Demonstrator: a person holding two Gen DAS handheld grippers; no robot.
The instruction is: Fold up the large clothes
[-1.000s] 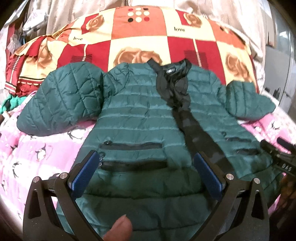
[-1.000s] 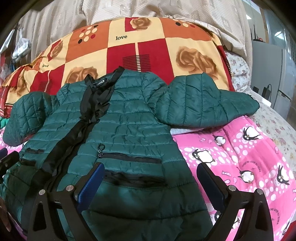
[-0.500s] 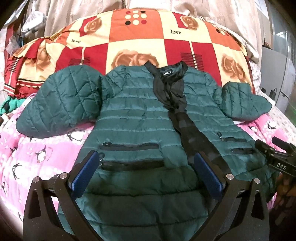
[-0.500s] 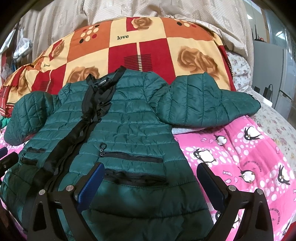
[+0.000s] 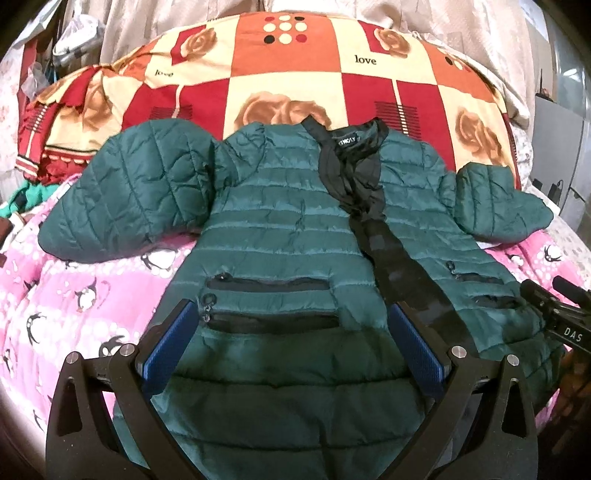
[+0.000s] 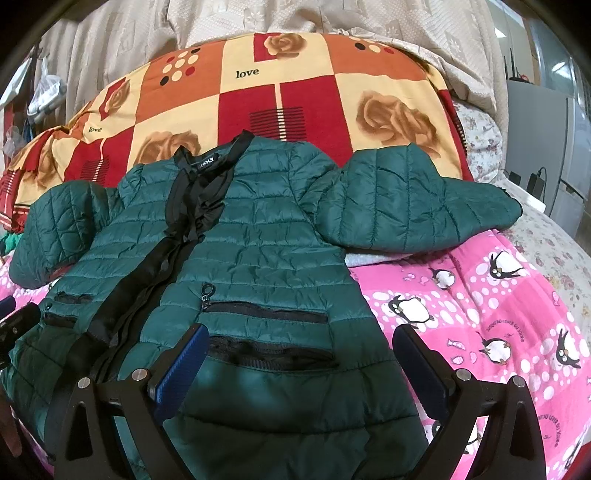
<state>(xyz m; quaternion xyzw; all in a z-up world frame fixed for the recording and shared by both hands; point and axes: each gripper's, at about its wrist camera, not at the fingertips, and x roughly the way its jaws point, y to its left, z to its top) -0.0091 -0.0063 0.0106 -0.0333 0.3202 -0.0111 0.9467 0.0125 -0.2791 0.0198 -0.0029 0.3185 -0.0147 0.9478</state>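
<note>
A dark green quilted jacket (image 5: 280,229) with a black front strip lies flat, front up, on a bed, both sleeves spread out; it also shows in the right wrist view (image 6: 266,258). My left gripper (image 5: 291,325) is open and empty, hovering over the jacket's left lower front by the pocket zips. My right gripper (image 6: 299,347) is open and empty over the jacket's right lower front and hem edge. The right gripper's tip shows in the left wrist view (image 5: 554,310) at the jacket's right hem. The left gripper's tip shows at the left edge of the right wrist view (image 6: 14,325).
A pink penguin-print quilt (image 6: 480,314) covers the bed under the jacket. A red, orange and cream rose-pattern blanket (image 5: 295,74) is heaped behind the collar. Beige curtain (image 6: 295,18) at the back. Grey appliance (image 6: 546,147) to the right. Clutter at far left (image 5: 22,199).
Both grippers have drawn back and risen slightly, so the jacket sits lower and smaller in view. The thumb seen at the left wrist view's bottom is gone. The jacket has not moved.
</note>
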